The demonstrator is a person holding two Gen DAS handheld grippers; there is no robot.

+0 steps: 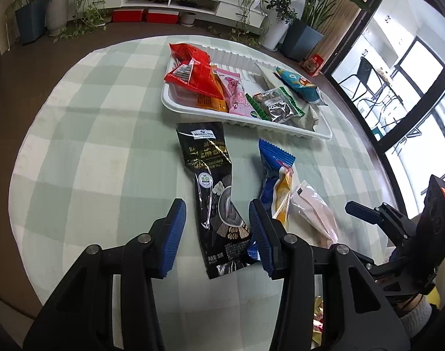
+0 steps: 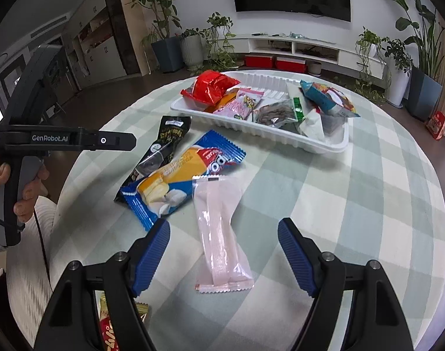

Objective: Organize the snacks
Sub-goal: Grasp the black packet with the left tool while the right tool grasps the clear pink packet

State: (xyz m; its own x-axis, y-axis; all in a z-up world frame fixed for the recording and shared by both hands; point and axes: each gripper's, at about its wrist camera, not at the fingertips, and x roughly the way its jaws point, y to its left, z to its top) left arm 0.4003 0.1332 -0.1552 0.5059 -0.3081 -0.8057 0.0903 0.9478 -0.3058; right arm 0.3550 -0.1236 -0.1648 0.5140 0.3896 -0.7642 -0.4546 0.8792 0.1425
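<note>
The bench [image 2: 354,204] has a cloth with pale green and white checks. The tray [image 2: 281,139] is white with ribbed walls. Inside it, one bag [image 2: 213,86] is shiny red, one pack [image 2: 237,106] is pink, one pouch [image 1: 276,105] is clear with green edges, and one packet [image 2: 327,98] is teal with red and yellow print. On the cloth, the long sachet [image 1: 213,181] is black with gold letters. The wrapper [image 2: 181,175] is blue with a yellow and white picture. The bar [image 2: 219,234] is pale pink, half clear. Both grippers are black, and the jaws carry blue ribbed pads [image 2: 151,256].
</note>
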